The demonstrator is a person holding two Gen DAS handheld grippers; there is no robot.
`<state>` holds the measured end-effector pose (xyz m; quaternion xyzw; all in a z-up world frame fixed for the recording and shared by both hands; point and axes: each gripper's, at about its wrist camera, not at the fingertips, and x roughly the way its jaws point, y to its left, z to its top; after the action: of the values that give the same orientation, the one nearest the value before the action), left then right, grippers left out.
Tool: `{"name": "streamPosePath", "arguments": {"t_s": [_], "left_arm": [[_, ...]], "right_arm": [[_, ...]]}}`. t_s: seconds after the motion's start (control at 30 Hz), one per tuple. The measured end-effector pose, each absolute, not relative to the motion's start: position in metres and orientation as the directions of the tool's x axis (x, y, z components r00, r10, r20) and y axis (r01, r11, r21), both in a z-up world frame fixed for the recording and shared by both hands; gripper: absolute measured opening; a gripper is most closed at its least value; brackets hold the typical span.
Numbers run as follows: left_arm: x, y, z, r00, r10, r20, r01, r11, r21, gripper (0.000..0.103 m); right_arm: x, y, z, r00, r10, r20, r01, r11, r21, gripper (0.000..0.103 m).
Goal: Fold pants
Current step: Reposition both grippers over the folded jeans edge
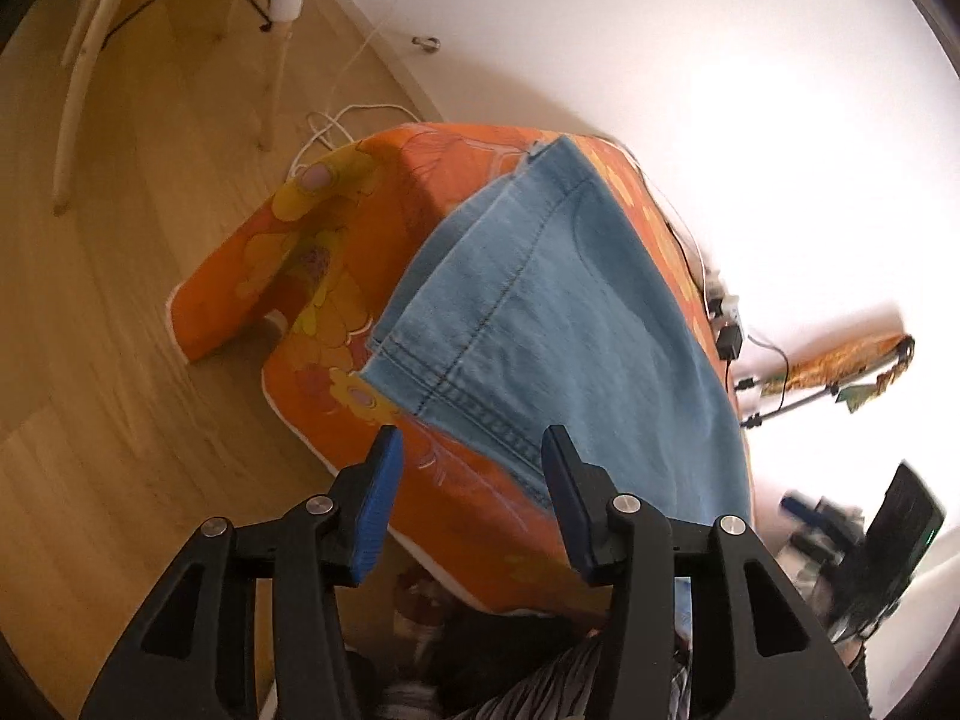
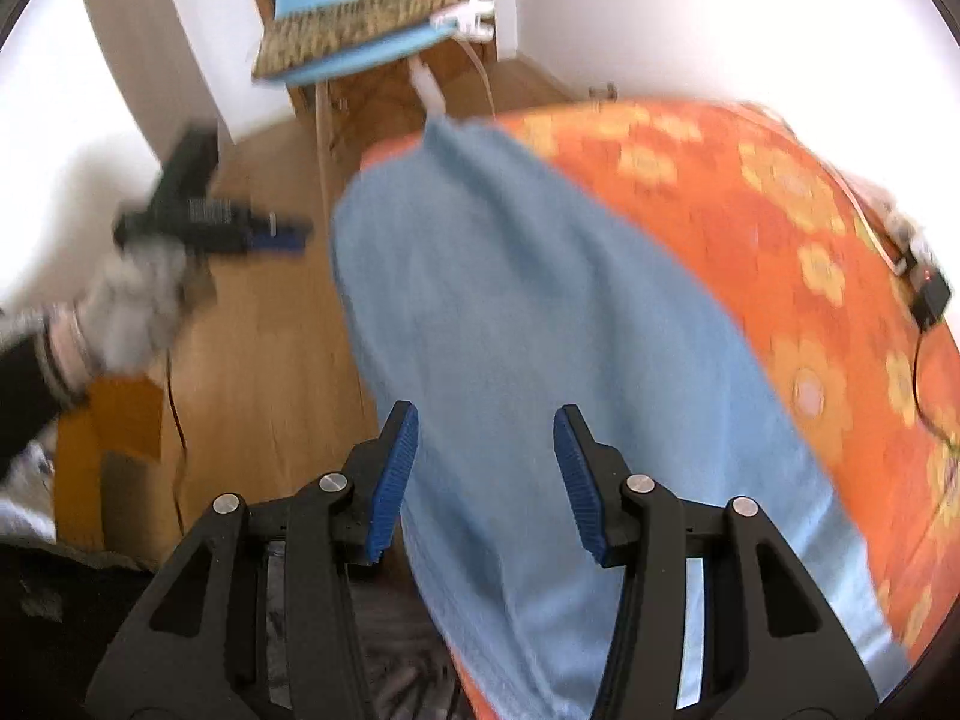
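Pants (image 1: pixel 558 324) of pale blue denim lie folded on the surface (image 1: pixel 480 516), which is draped in an orange flowered cloth (image 1: pixel 336 276); the stitched hem points toward seven o'clock in the left wrist view. Left tool (image 1: pixel 474 468) hovers just above that hem, jaws spread, nothing between them. Right tool (image 2: pixel 486 450) hangs over the denim, jaws spread and empty. At nine o'clock in the right view, a gloved hand (image 2: pixel 132 300) grips the left tool.

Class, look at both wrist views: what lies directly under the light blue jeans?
The jeans lie on an orange flowered cloth that drapes down over the edges. What the cloth itself covers, presumably a table, cannot be seen.
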<state>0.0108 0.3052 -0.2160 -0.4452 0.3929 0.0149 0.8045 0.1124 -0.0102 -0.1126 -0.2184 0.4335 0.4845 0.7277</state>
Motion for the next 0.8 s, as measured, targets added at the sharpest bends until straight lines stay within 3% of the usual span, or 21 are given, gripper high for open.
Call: {"name": "streamPosePath", "arguments": {"t_s": [0.3, 0.57, 0.8], "left_arm": [[0.011, 0.312, -0.234, 0.719, -0.348, -0.601, -0.356, 0.558, -0.749, 0.046], [0.007, 0.324, -0.241, 0.761, -0.375, -0.529, -0.328, 0.481, -0.813, 0.046], [0.017, 0.321, -0.233, 0.748, -0.343, -0.569, -0.321, 0.564, -0.761, 0.046]], "right_arm": [[0.199, 0.088, -0.095, 0.107, 0.568, -0.816, -0.842, 0.489, 0.229, 0.049], [0.254, 0.172, -0.146, 0.058, 0.518, -0.854, -0.816, 0.517, 0.258, 0.049], [0.268, 0.216, -0.175, -0.005, 0.496, -0.868, -0.833, 0.479, 0.278, 0.049]]}}
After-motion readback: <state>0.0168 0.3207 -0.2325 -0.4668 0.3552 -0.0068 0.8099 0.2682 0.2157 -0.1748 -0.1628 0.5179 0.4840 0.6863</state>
